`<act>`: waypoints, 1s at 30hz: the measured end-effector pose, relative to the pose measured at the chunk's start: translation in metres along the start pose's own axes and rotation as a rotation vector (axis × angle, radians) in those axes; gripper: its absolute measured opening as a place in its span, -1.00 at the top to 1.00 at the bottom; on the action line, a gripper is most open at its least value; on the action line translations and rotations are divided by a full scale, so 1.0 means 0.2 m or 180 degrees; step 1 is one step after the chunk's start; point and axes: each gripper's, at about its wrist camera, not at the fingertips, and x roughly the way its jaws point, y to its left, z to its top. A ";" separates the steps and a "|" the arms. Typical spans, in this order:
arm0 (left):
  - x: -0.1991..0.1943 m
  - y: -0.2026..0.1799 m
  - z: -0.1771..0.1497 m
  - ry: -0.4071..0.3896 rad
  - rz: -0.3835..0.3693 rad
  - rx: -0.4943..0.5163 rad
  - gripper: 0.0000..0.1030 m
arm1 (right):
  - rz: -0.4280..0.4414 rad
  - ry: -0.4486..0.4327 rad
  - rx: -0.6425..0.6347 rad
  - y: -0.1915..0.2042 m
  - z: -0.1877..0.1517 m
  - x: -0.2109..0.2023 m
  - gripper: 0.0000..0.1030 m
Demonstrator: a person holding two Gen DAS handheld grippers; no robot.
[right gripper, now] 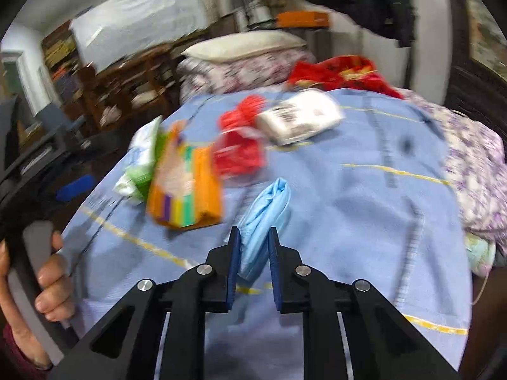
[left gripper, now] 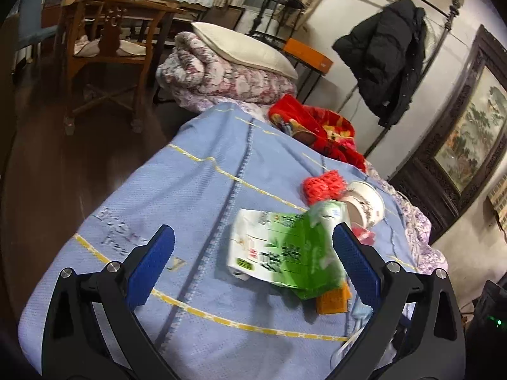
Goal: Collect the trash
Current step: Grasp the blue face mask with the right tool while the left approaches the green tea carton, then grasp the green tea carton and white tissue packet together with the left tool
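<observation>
Trash lies on a blue bedspread [left gripper: 202, 190]. A green and white wrapper [left gripper: 279, 247] sits between the wide-apart fingers of my left gripper [left gripper: 253, 231], close to the right pad, untouched. Under its edge is an orange packet [left gripper: 332, 300], also in the right wrist view [right gripper: 187, 186]. My right gripper [right gripper: 254, 232] is shut on a crumpled light-blue mask [right gripper: 269, 202], pads pressing its near end. Beyond lie a red wrapper [right gripper: 240, 155] and a white packet [right gripper: 301, 117].
A red knitted piece [left gripper: 323, 186] and a white cup [left gripper: 364, 202] lie further up the bed. At the head are a folded floral quilt [left gripper: 221, 79] and red blanket [left gripper: 317, 126]. A wooden chair [left gripper: 107, 47] stands left. A hand [right gripper: 50, 272] grips a grey handle.
</observation>
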 end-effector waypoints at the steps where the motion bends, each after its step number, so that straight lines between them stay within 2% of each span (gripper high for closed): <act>1: 0.00 -0.03 0.00 -0.0011 -0.0043 0.0041 -0.86 | -0.0036 -0.0022 0.0045 -0.02 0.00 0.00 0.71; 4: 0.00 -0.11 -0.02 -0.0046 -0.0120 0.0223 -0.86 | -0.0057 -0.0019 0.0248 -0.14 -0.02 -0.01 0.71; 5: 0.02 -0.15 -0.03 -0.0044 -0.0101 0.0318 -0.86 | 0.0011 -0.0018 0.0336 -0.17 -0.02 -0.01 0.71; 9: 0.10 -0.20 -0.04 0.0024 0.0186 0.0491 -0.87 | -0.0036 -0.0032 0.0156 -0.13 -0.02 0.01 0.56; 11: 0.12 -0.16 -0.04 0.0108 0.0120 0.0407 -0.88 | -0.0051 -0.0052 -0.0033 -0.08 -0.03 0.00 0.50; 14: 0.09 -0.07 -0.02 0.0141 0.0036 0.0202 -0.89 | -0.0084 -0.0073 -0.0107 -0.07 -0.02 0.00 0.50; 22: -0.04 0.15 0.01 0.0103 0.0315 -0.0035 -0.88 | -0.0061 -0.0120 0.0061 -0.11 -0.03 -0.02 0.48; 24: -0.07 0.19 0.01 0.0072 0.0318 -0.0121 -0.88 | -0.0061 -0.0138 0.0055 -0.11 -0.03 -0.02 0.36; 27: -0.08 0.19 0.00 0.0035 0.0203 -0.0153 -0.88 | -0.0039 -0.0158 0.0027 -0.11 -0.03 -0.03 0.19; 30: -0.06 0.14 -0.01 0.0046 0.0044 -0.0055 -0.88 | -0.0027 -0.0173 0.0009 -0.10 -0.03 -0.04 0.14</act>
